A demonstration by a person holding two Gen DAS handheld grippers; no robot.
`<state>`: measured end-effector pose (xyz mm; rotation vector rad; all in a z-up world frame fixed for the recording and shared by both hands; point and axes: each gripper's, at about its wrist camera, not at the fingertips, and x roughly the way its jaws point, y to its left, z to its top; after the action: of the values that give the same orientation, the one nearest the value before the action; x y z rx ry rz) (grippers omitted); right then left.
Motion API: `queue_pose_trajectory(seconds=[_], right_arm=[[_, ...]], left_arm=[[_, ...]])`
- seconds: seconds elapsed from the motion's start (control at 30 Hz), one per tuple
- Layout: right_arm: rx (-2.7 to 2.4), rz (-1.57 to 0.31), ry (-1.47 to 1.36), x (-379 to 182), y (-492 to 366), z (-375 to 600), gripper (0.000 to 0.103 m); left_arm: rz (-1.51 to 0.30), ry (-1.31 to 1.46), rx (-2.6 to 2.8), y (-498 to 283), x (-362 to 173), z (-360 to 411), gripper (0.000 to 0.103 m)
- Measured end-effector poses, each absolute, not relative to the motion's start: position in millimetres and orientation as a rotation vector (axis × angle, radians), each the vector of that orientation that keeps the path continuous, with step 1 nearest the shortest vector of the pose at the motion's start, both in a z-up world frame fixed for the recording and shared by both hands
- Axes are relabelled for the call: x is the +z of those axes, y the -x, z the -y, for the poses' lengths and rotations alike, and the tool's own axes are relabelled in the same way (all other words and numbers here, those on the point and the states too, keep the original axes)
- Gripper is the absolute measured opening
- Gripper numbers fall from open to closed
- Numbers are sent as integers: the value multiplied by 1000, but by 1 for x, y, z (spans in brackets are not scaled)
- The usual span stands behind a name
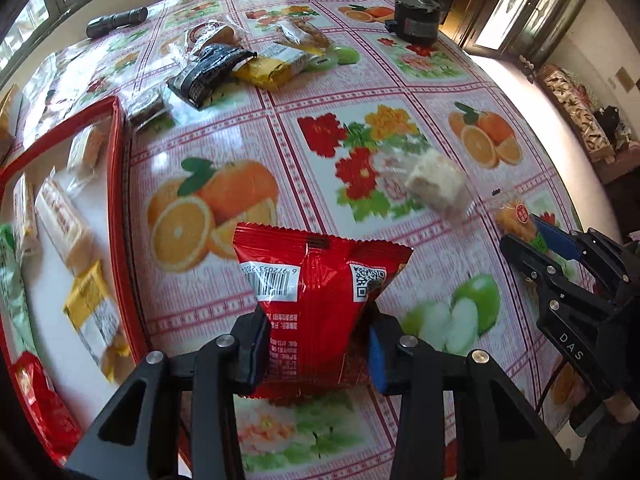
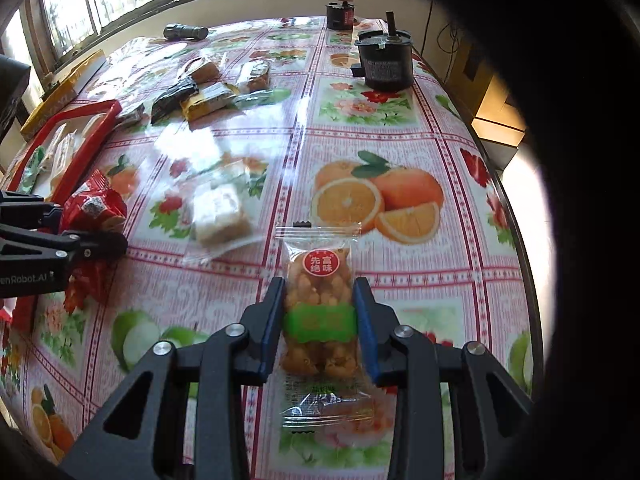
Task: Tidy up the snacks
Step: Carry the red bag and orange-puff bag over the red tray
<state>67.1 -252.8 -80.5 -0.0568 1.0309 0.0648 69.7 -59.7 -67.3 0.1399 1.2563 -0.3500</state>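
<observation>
My left gripper [image 1: 316, 344] is shut on a red snack packet [image 1: 320, 280] and holds it above the table, just right of the red tray [image 1: 120, 184]. The tray holds several wrapped snacks. My right gripper [image 2: 320, 320] is shut on a clear packet of golden puffed snack [image 2: 320, 308] with a red round label and green band. A clear-wrapped pale rice cake [image 1: 436, 186] lies on the table between the grippers; it also shows in the right wrist view [image 2: 220, 214]. The red packet [image 2: 94, 208] and left gripper [image 2: 96, 246] show at the left of the right wrist view.
A pile of snacks lies further back: a black packet [image 1: 210, 72], a yellow packet [image 1: 272, 68] and clear-wrapped pastries [image 1: 216, 36]. A black torch [image 1: 116, 20] lies near the window. A black motor [image 2: 382, 64] and a dark jar [image 2: 340, 14] stand at the back right.
</observation>
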Motion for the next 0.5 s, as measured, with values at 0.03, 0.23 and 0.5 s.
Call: queue_pose_trajectory(seconds=[0.03, 0.23, 0.5], right_arm=[[67, -1029, 52, -80, -58, 250, 36], [91, -1013, 41, -78, -15, 231, 36], [118, -1000, 46, -76, -2, 203, 36]], left_arm=[[-1247, -139, -358, -58, -67, 58, 40], [-1165, -120, -364, -16, -65, 46, 40], [-1062, -102, -355, -1, -61, 40, 40]])
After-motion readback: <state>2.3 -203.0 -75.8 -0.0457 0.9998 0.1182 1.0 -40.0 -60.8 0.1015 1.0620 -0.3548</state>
